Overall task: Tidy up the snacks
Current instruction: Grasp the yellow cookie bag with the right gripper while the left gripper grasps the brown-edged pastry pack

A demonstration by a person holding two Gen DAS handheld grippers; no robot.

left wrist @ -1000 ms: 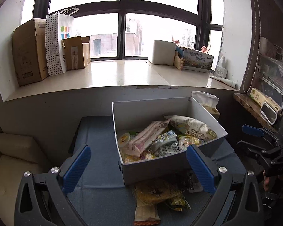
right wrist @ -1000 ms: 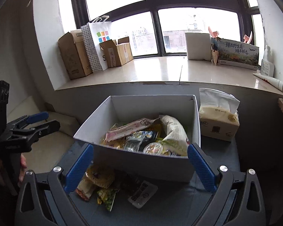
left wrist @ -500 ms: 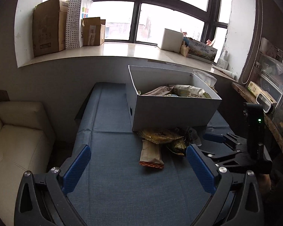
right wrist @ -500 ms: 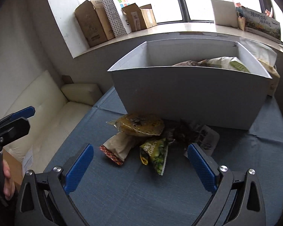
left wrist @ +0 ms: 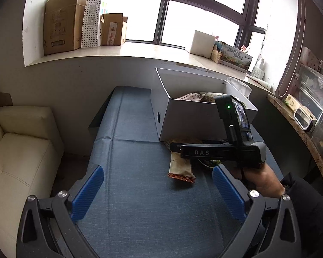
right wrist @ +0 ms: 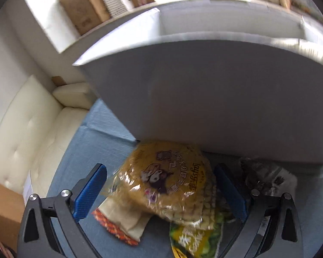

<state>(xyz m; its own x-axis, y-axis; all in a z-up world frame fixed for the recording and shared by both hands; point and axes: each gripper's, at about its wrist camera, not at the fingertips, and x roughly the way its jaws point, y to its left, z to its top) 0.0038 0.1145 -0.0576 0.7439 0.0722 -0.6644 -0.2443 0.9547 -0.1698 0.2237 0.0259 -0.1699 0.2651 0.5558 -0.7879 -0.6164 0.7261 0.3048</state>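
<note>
Claws both gape wide: right claw [right wrist: 160, 195] straddles yellow snack bag [right wrist: 168, 182], left claw [left wrist: 158, 193] grips nothing.

Only lettering that reads cleanly is "DAS" in pale caps on the side of the black handheld gripper body [left wrist: 201, 152], over at about 3 o'clock in the left wrist view. The clear crinkly bag of yellow round crackers [right wrist: 168, 182] dead centre in the right wrist view has brown Chinese print I can't make out. The green-and-yellow snack packet [right wrist: 193, 238] at 6 o'clock has yellow lettering too blurry to read.
</note>
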